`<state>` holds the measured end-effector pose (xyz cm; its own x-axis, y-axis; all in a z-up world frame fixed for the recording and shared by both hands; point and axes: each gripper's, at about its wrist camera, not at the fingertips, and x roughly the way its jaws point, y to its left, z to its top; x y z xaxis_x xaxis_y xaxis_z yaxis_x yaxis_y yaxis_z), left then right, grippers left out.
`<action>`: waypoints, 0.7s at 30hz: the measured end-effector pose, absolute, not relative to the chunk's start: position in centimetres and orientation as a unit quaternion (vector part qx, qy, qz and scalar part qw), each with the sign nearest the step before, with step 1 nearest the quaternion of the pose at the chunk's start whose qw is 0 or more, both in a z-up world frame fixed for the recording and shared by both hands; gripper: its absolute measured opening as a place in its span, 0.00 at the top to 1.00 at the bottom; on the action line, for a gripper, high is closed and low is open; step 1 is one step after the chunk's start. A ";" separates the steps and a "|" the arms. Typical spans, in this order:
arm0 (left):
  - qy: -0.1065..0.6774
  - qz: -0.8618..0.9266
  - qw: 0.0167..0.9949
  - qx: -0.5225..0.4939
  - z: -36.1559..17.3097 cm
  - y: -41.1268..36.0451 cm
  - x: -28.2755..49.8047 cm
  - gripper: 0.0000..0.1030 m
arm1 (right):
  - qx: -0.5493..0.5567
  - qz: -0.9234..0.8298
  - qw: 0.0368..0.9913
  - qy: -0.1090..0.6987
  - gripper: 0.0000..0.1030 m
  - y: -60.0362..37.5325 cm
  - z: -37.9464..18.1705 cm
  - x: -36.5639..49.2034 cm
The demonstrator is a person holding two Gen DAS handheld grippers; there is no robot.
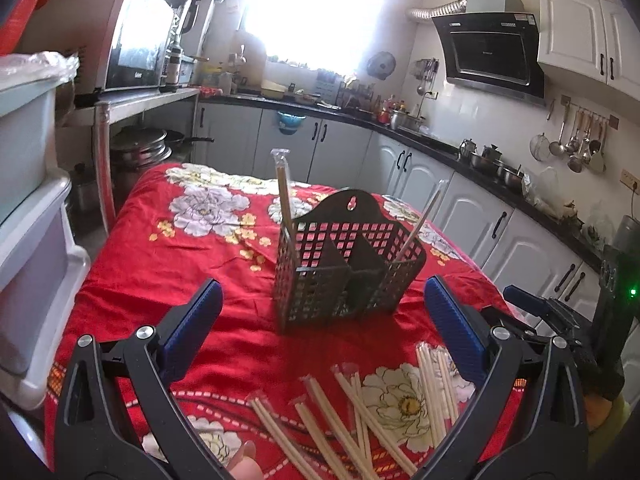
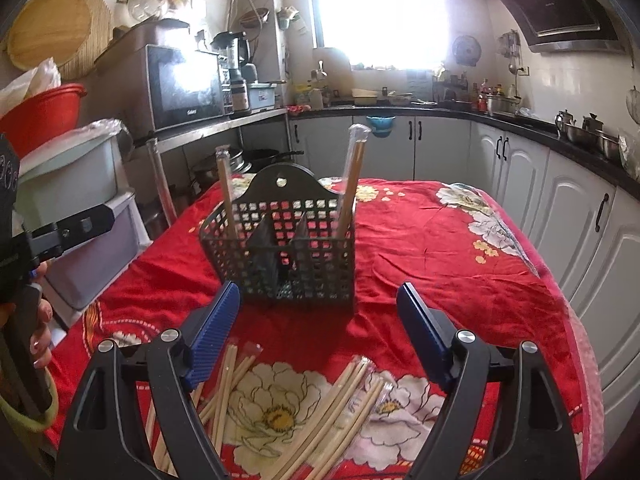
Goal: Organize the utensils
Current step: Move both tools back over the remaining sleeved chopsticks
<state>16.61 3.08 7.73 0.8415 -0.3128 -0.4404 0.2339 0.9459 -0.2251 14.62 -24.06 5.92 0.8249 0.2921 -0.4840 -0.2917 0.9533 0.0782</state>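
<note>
Red floral cloth (image 1: 168, 264) covered the surface where a black perforated plastic caddy (image 1: 348, 268) stood upright, ahead of both pairs of jaws and between their blue pads in each wrist view. The left gripper (image 1: 322, 300) had its jaws spread wide, with nothing between them; the right gripper (image 2: 318, 304) likewise stood wide and empty-handed. Two wrapped pairs of wooden chopsticks already stood in the caddy: one pair (image 1: 285, 196) in the compartment on the side of the left jaw as the left wrist camera saw it, leaning slightly, and another pair (image 1: 422, 220) tilted outward in the compartment on the opposite side. The middle compartment appeared empty, though its floor was hard to read through the mesh. More wrapped chopsticks (image 1: 360, 420) lay loose and crisscrossed on the cloth just below and behind the left jaws' tips, and the same scatter (image 2: 320, 412) lay beneath the right jaws. At the edge of the right wrist view a person's hand (image 2: 40, 336) gripped the other tool's handle. A microwave (image 2: 184, 84) sat on a metal shelf beyond the surface, and white cabinets (image 1: 472, 216) ran along the wall past the right-hand jaw.
</note>
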 end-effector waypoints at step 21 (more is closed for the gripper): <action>0.318 -0.114 0.936 -0.098 1.8 5.8 15.4 0.10 | -0.026 0.183 0.935 0.304 0.24 -21.2 2.2 12.9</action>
<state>15.40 5.77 1.81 0.7716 -0.2759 -0.5732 0.1506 0.9547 -0.2568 12.88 -21.21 2.21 0.7482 0.3266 -0.5775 -0.3580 0.9316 0.0631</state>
